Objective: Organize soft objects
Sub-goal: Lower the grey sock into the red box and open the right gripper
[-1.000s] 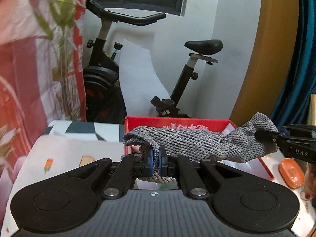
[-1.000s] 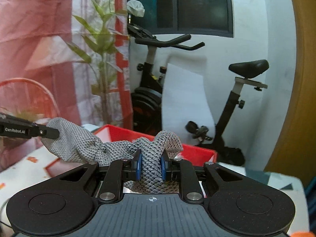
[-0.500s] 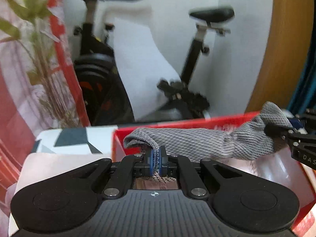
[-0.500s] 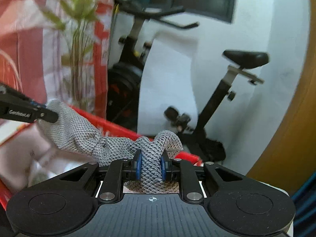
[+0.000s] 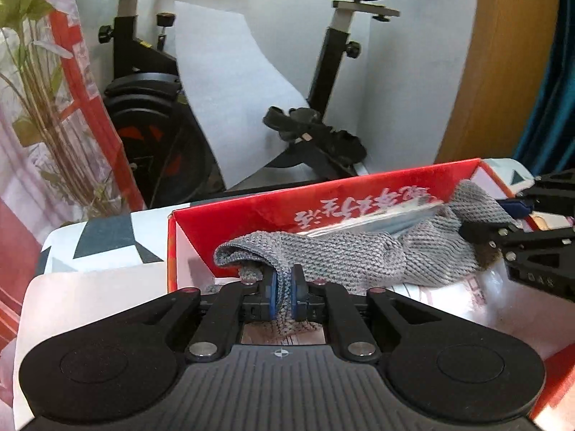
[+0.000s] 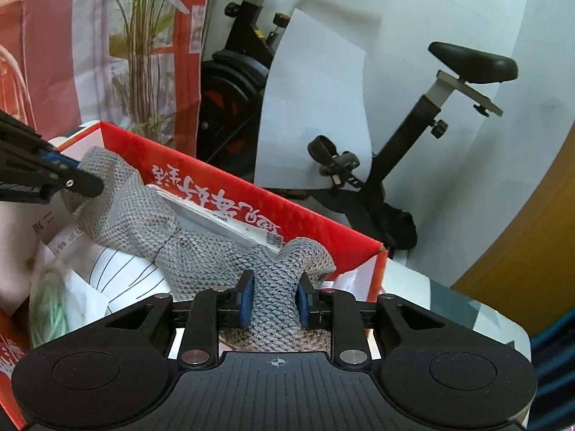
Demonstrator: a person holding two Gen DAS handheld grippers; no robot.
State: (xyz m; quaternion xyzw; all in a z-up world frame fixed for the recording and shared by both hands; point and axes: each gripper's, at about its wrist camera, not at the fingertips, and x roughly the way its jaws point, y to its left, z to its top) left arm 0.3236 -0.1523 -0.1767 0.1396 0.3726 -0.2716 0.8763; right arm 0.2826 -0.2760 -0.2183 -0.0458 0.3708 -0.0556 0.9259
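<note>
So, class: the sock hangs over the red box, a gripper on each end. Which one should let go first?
Right, probably. The right gripper has just been opening, its end of the sock low in the box; the left gripper pinches tight.

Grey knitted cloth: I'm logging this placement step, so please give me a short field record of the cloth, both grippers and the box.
cloth: grey knitted cloth, stretched between both grippers, hanging over the box interior
left gripper: pads pinch one cloth end
right gripper: jaws have just been opening, cloth bunched between the pads
box: red box, open top, papers and packets inside
behind: exercise bike
</note>
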